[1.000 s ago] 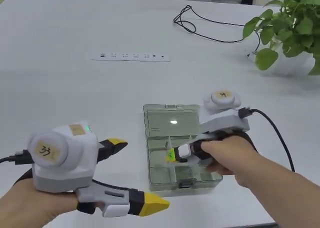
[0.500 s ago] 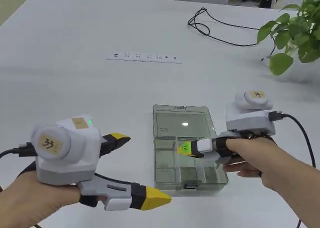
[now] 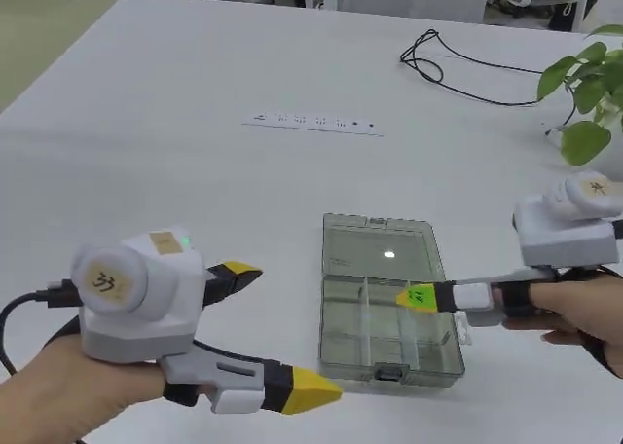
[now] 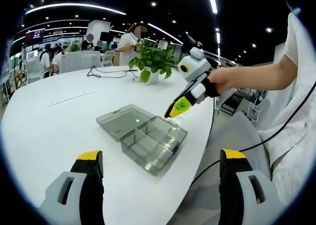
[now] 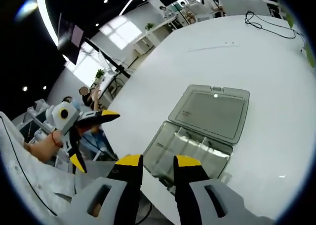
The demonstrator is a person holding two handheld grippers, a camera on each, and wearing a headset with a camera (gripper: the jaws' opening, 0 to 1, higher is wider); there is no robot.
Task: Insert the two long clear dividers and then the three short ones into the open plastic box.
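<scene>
Right gripper (image 3: 416,296), jaws narrow, hangs over the open clear plastic box (image 3: 336,347); left gripper (image 3: 287,329) gapes wide. Snagging could unseat the clear dividers (image 3: 366,313).

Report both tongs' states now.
Left tongs: wide open, empty.
Right tongs: barely open, narrow gap, empty.
</scene>
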